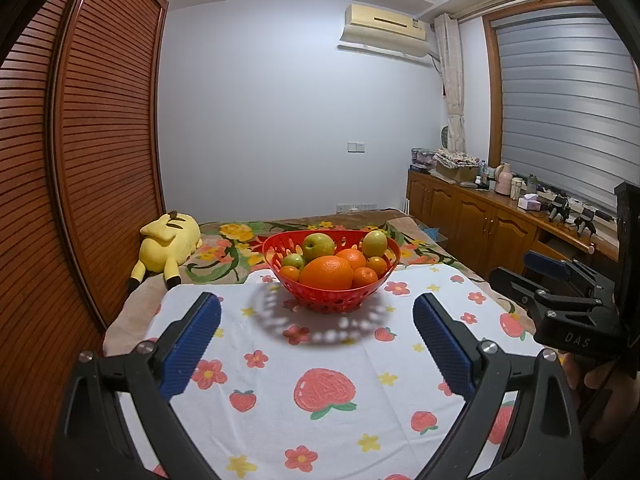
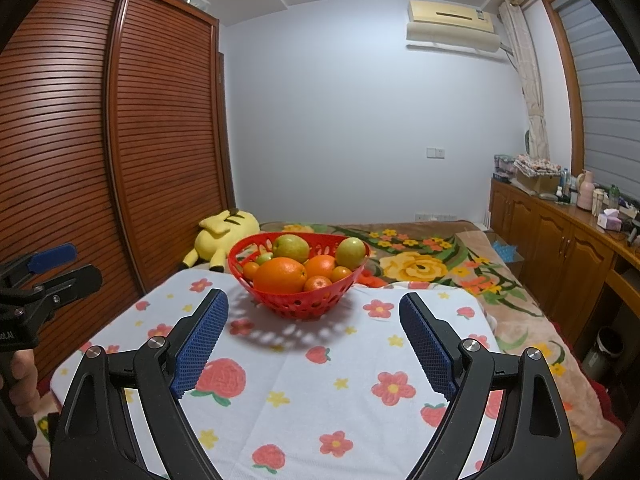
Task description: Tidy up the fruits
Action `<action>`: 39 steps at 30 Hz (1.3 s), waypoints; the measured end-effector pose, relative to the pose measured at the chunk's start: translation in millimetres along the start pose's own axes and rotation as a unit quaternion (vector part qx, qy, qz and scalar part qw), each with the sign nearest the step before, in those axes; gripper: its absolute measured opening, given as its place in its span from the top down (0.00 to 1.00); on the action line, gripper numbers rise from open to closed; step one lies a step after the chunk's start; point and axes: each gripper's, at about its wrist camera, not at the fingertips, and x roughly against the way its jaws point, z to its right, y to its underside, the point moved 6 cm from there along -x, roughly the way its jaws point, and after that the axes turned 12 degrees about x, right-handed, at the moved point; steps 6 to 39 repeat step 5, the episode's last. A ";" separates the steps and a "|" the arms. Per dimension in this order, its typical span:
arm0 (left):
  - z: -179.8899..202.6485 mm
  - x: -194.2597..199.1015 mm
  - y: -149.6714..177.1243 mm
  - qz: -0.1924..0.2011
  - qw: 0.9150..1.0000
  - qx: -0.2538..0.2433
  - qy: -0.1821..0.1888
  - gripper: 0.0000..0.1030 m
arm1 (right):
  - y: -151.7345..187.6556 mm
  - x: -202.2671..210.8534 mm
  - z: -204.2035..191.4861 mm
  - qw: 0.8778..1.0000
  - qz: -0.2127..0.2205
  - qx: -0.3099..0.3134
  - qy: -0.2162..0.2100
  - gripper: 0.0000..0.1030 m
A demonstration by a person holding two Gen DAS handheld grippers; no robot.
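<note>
Nearest us in the left wrist view, our left tool (image 1: 316,336) hangs released, its blue pads spread wide over the white cloth (image 1: 340,408) printed with strawberries and flowers. In the right wrist view our right tool (image 2: 314,332) is likewise spread apart, grasping nothing.

The left view alone catches the right tool from the side at the frame's right edge, with the letters "DAS" on its black body. The right view alone shows the left tool at its left edge, with a partly cut-off label we cannot read fully, and a dark bin (image 2: 606,350) on the floor beside the bed.

The red basket (image 1: 332,300) stands on the cloth ahead of both tools, well clear of their tips, roughly centred between the pads. It holds a large orange (image 1: 326,273), smaller oranges and green apples (image 1: 318,245). A yellow plush toy (image 1: 170,248) lies beyond, by the wardrobe.
</note>
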 end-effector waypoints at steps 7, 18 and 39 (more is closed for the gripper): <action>0.1 0.4 -0.3 0.000 1.000 0.001 -0.001 0.05 | -0.5 0.7 -1.2 1.000 -0.001 -0.001 -0.001 0.13; 0.1 0.4 -0.3 0.000 1.000 0.001 -0.001 0.05 | -0.5 0.7 -1.2 1.000 -0.001 -0.001 -0.001 0.13; 0.1 0.4 -0.3 0.000 1.000 0.001 -0.001 0.05 | -0.5 0.7 -1.2 1.000 -0.001 -0.001 -0.001 0.13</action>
